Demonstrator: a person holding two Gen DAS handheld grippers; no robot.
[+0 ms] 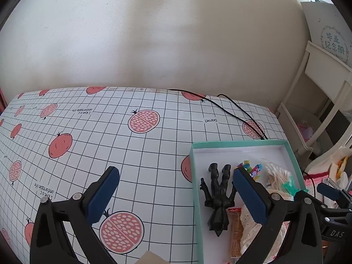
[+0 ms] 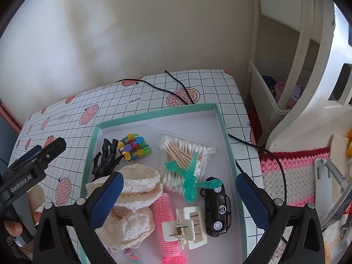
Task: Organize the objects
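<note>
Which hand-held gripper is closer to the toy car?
Right. The right hand-held gripper hangs open over the toy car; the left hand-held gripper straddles the box's far edge.

A table covered in a white grid-patterned cloth printed with red pomegranates stands against a pale wall, and directly on it lie a shallow mint-green box near its right edge and a thin black cable running behind that box.
</note>
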